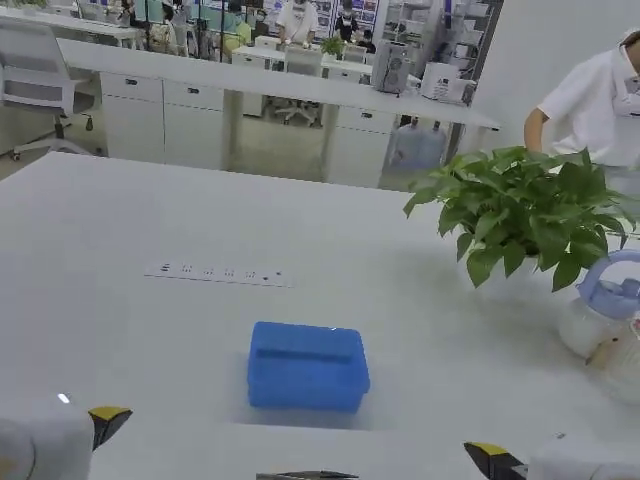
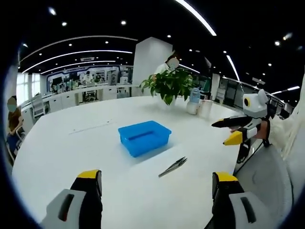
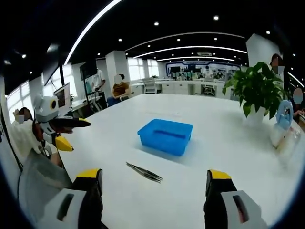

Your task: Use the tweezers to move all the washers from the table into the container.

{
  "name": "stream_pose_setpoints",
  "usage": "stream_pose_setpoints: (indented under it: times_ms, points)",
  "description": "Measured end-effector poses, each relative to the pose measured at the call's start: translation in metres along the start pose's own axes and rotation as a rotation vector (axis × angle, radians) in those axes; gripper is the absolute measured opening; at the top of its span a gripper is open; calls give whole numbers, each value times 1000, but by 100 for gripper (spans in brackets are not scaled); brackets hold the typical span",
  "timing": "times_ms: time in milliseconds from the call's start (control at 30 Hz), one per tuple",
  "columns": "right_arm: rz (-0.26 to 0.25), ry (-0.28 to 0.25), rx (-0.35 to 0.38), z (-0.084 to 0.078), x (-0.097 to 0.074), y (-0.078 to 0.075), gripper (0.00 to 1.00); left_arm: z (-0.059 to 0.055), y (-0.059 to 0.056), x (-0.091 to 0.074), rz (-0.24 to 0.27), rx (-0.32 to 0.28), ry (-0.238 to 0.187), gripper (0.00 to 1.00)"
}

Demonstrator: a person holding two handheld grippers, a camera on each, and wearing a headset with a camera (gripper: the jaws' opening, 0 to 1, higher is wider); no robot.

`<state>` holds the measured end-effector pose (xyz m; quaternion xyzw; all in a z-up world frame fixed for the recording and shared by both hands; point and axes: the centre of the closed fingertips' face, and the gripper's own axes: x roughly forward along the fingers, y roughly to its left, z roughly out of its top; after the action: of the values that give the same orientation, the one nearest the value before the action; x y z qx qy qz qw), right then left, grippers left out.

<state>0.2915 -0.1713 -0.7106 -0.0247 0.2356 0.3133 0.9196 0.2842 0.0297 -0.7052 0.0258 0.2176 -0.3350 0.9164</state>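
Open table (image 1: 120,330) lies all around the blue container (image 1: 307,367); the potted plant (image 1: 530,215) stands well apart at right.

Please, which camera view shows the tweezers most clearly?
The right gripper view: the tweezers lie whole on the white table, in front of the blue container. The left gripper view also shows the tweezers whole, but thinner. The head view catches just a sliver of them at its bottom edge.

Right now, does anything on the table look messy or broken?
Nothing stands out. The blue container sits flat and upright on the white table. The tweezers lie flat on the person's side of it, untouched. The potted plant stands straight. Nothing looks spilled or damaged.
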Motion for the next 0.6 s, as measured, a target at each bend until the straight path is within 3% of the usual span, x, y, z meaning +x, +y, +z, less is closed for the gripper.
stream_pose_setpoints:
  times_ms: [67,100,167,267,300,600]
  points:
    - [5,-34,-24,7,0,2,90,5,-3,0,-6,-12,-32,99]
    - [-2,-92,-40,15,0,1,90,10,-3,1,-1,-9,-74,99]
    - [11,-132,-54,18,0,3,93,11,-2,1,18,13,-85,99]
    - [-28,-185,-93,24,-1,-2,99,20,10,-2,114,101,-133,99]
    - [-26,-190,-96,24,-2,-1,99,24,10,-3,127,109,-152,99]
    - [-13,-162,-84,19,1,2,99,19,11,-5,117,31,-135,99]
